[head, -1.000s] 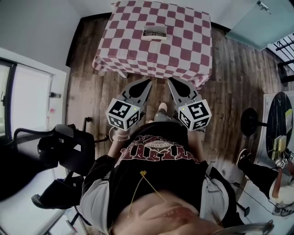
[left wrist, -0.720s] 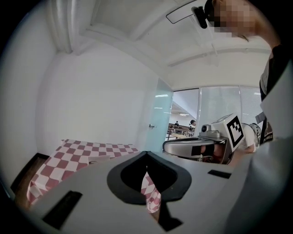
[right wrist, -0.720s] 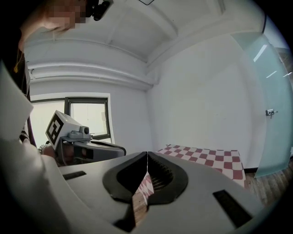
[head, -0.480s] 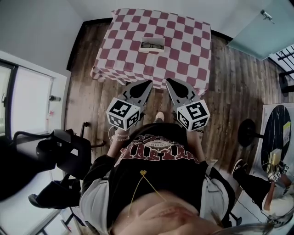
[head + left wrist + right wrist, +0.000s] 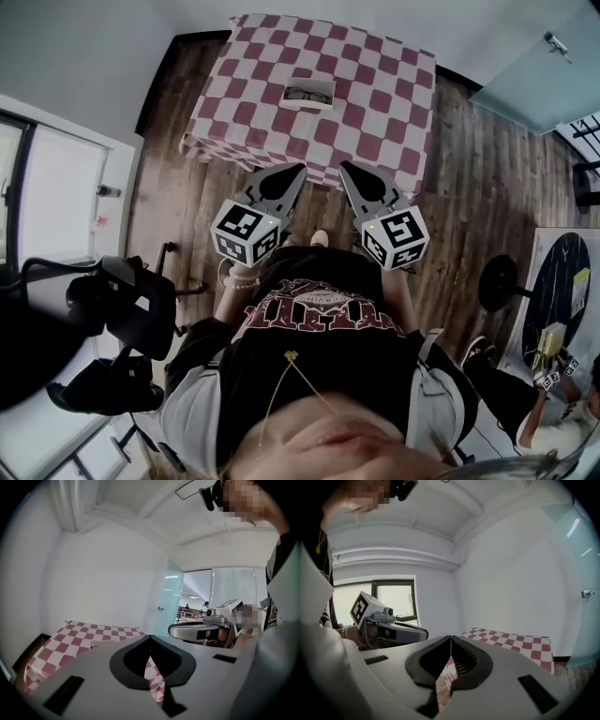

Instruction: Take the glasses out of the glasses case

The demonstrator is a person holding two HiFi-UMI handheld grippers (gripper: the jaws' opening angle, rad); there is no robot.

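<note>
A pale glasses case (image 5: pixel 308 95) lies open on the red-and-white checked table (image 5: pixel 375 112), with dark glasses lying in it. In the left gripper view the case (image 5: pixel 101 644) shows only as a low pale shape on the cloth. Both grippers are held close to my body, short of the table's near edge. My left gripper (image 5: pixel 295 170) (image 5: pixel 150 638) is shut with nothing in it. My right gripper (image 5: pixel 345 167) (image 5: pixel 450 638) is shut and empty too. In each gripper view the other gripper shows off to the side.
The checked table (image 5: pixel 511 641) stands against a white wall on a wooden floor (image 5: pixel 487 169). A dark office chair (image 5: pixel 122 309) is at my left. A round dark table (image 5: pixel 562 281) with small items and another person are at the far right. A glass door (image 5: pixel 544 66) is beyond the table.
The view has shifted slightly and the table now sits a little lower and nearer in the frame. Both grippers have kept their pose and stayed shut.
</note>
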